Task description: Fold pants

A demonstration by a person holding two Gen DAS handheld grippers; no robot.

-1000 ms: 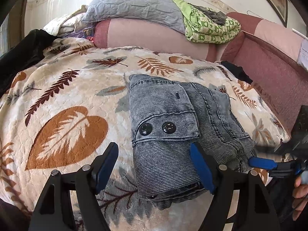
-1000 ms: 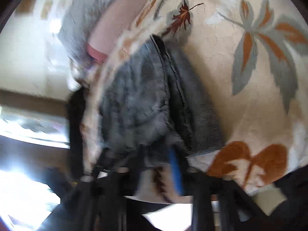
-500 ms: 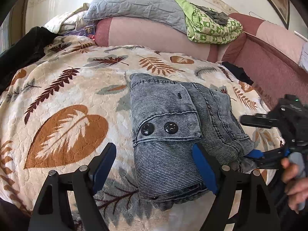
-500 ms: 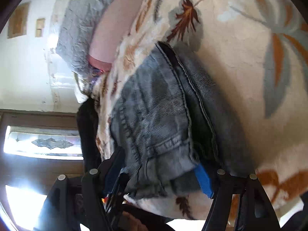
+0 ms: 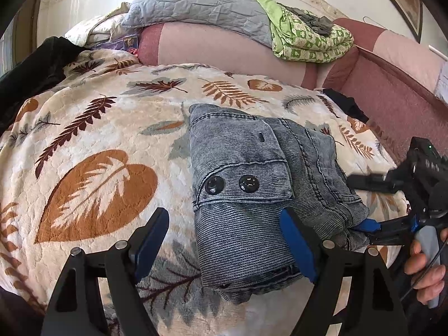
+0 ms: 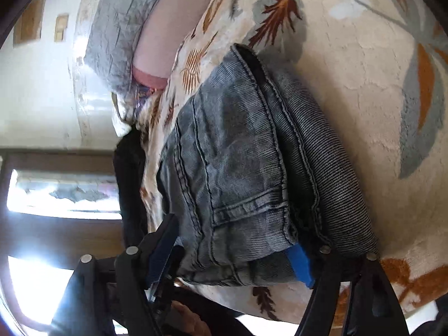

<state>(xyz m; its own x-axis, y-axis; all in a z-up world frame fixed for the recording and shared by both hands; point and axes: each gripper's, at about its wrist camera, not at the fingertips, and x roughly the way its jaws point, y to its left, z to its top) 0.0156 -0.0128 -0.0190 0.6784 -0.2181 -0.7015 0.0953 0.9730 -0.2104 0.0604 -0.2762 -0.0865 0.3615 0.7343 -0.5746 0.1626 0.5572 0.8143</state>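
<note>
The folded grey-blue denim pants (image 5: 240,184) lie on the leaf-patterned blanket (image 5: 92,140), with a buttoned flap on top. My left gripper (image 5: 222,215) is open at the near edge. Its right finger hangs over the pants and its left finger over bare blanket. My right gripper (image 5: 355,203) comes in sideways from the right, held by a hand (image 5: 428,268). Its jaws straddle the pants' right edge and are closing. In the right wrist view the stacked denim (image 6: 252,168) fills the gap of the right gripper (image 6: 232,240), and one blue pad (image 6: 301,263) is tucked under the bottom layer.
A pink sofa back (image 5: 218,50) runs behind the blanket, carrying a grey quilted cushion (image 5: 201,2) and a green patterned cloth (image 5: 308,42). Dark clothing (image 5: 36,64) lies at the far left and a dark item (image 5: 344,103) at the right.
The right gripper has come in from the lower right and now straddles the pants' right edge. Its upper finger has appeared above the denim. The left gripper and the pants have not moved.
</note>
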